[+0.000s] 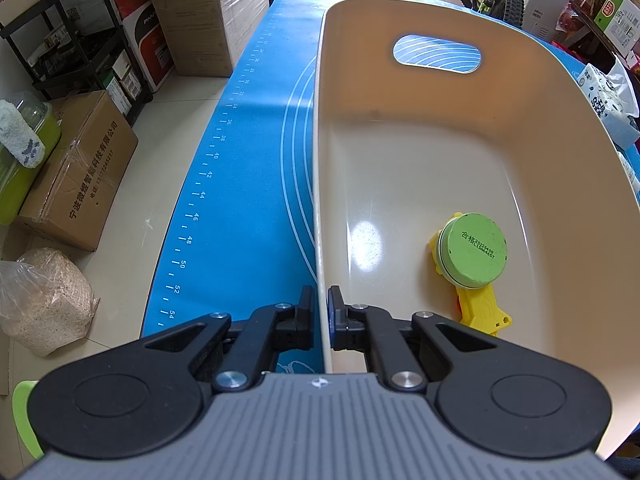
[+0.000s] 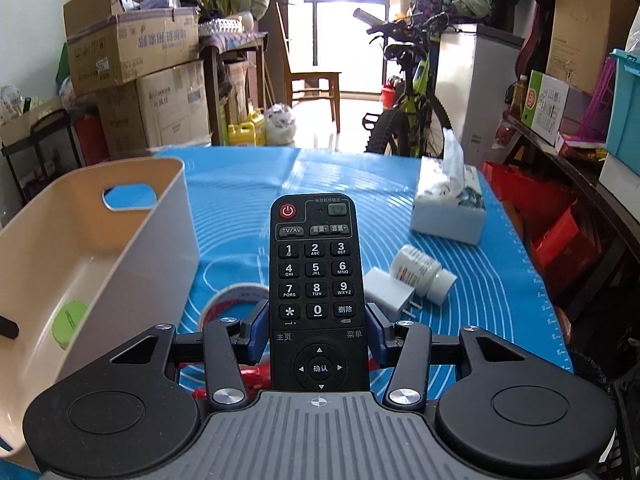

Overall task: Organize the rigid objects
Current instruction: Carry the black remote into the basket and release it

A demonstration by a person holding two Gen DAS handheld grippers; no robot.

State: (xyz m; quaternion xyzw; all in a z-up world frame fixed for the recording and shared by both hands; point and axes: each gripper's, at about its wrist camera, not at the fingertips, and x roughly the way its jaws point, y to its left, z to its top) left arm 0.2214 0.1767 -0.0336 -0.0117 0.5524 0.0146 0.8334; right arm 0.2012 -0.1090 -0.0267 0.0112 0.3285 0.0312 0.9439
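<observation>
Gripped between the right claw [image 2: 318,320] fingers, the black remote control [image 2: 316,280] points to 12 o'clock above the blue worktop [image 2: 500,280], its lower end hidden. Left claw [image 1: 320,312] pinches the beige bin [image 1: 520,152] wall; inside, at 3 o'clock, a green-capped yellow toy [image 1: 474,256] is partly cut off.

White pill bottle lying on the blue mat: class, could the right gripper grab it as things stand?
Probably not yet: the right gripper is shut on the black remote control, so its fingers are occupied, though nothing blocks the white pill bottle.
</observation>
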